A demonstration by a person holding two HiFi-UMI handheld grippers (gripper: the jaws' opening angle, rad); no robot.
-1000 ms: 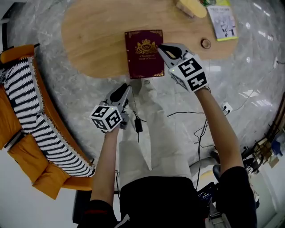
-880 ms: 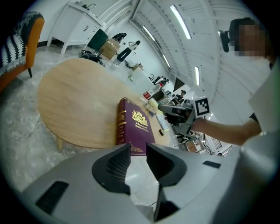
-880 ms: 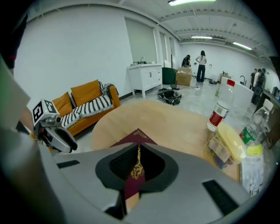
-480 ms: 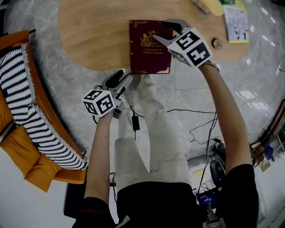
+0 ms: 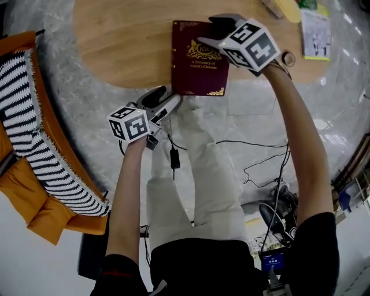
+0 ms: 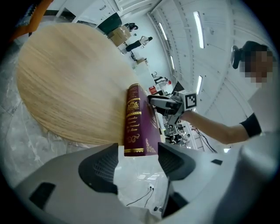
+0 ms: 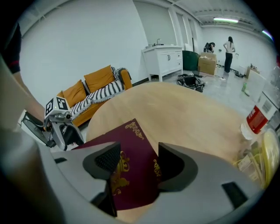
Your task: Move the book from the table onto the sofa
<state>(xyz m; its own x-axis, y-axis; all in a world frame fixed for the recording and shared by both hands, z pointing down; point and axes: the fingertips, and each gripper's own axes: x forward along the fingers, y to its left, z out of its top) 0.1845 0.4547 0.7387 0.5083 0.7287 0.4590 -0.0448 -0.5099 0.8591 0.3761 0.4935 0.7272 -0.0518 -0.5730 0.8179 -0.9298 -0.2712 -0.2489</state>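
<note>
A maroon book (image 5: 196, 63) with gold print lies flat at the near edge of the oval wooden table (image 5: 115, 40). My right gripper (image 5: 213, 33) hangs over the book's far right part, pointing steeply down. Its jaws are opening, with the cover (image 7: 131, 140) showing between them and no pad pressing on it. My left gripper (image 5: 169, 102) is just off the table edge, at the book's near left corner. Its jaws are opening too, and the book's spine end (image 6: 135, 122) stands just ahead of them, not between them. The orange sofa (image 5: 26, 167) with a striped blanket is at the left.
On the table's far right lie a booklet (image 5: 317, 26), a small round thing (image 5: 287, 58) and a yellow item (image 5: 289, 8); a bottle (image 7: 258, 116) stands there too. Cables (image 5: 254, 156) run over the marble floor. A white cabinet (image 7: 164, 59) and two people stand far back.
Both grippers have come closer to the book and their jaws have spread apart. The right one now hangs over the cover; the left one has closed in on the book's near corner.
</note>
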